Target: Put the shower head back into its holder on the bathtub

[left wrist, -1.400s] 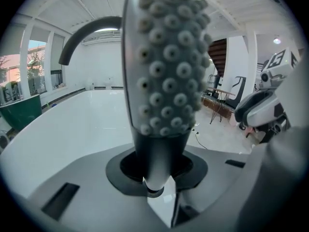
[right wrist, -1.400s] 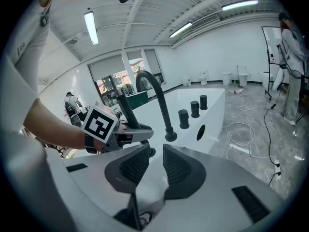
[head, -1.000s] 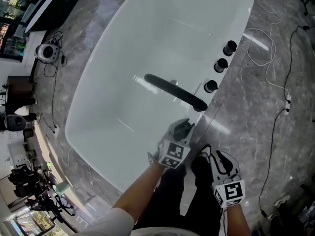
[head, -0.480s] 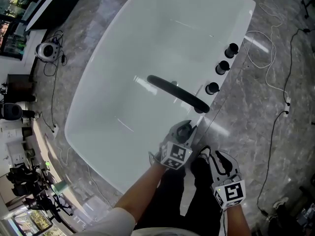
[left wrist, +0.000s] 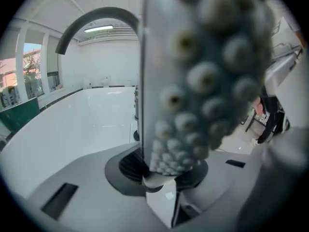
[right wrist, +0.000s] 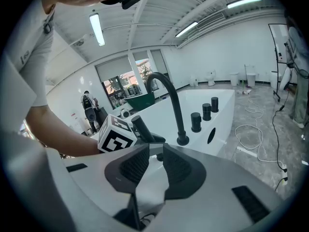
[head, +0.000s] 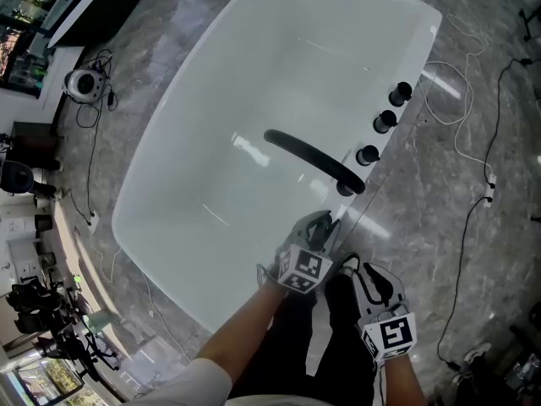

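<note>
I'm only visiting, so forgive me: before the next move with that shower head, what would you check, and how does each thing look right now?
1. Shower head gripped by the left claw: ok, its nozzle face sits between the pads.
2. Right claw free to help: ok, its jaws are slightly apart with nothing between them.
3. Left claw at the tub: ok, it is at the near rim.
4. Spout out of the way: ok, it stands beyond the left claw, apart from it.
5. Holder in sight: cannot tell, no view shows it plainly.
</note>
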`<state>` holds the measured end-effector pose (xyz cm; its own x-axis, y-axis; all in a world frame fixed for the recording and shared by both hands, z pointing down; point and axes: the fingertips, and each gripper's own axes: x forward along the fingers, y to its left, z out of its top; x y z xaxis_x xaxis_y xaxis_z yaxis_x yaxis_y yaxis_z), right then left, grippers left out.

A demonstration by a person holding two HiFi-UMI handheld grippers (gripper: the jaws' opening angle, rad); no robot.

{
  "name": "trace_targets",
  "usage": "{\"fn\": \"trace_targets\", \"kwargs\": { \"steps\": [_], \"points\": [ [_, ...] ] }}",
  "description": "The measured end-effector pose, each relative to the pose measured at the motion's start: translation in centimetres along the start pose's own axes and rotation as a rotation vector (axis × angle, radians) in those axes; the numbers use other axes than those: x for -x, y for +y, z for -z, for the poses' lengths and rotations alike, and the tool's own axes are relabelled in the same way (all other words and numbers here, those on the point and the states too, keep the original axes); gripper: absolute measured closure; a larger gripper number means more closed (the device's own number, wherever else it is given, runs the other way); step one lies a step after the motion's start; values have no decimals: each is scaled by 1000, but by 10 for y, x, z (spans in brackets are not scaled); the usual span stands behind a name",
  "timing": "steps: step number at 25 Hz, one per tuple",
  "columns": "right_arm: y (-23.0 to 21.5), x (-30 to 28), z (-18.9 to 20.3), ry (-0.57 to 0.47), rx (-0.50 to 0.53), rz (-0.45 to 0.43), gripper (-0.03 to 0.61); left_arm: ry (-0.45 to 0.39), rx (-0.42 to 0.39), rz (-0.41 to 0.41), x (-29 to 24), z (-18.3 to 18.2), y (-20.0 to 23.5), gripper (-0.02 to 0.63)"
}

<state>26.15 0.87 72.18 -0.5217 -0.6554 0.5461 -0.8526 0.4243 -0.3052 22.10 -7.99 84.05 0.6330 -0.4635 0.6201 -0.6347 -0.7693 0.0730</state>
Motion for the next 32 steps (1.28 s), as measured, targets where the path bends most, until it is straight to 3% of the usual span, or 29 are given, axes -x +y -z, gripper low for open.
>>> {"fn": "trace_targets", "kwargs": {
  "steps": [15,21,29,32],
  "points": [
    [-3,10,3,19,-16,9,488,23,-5,4,-4,0,0,514],
    [9,13,1,22,-13,-8,488,24,-3,28,5,0,-7,405],
    [27,17,-25,0,-18,-4,489,69,92,5,70,10,-7,383],
    [35,17,-36,-1,-6,8,492,65,113,2,109,-5,-13,384]
  ]
}}
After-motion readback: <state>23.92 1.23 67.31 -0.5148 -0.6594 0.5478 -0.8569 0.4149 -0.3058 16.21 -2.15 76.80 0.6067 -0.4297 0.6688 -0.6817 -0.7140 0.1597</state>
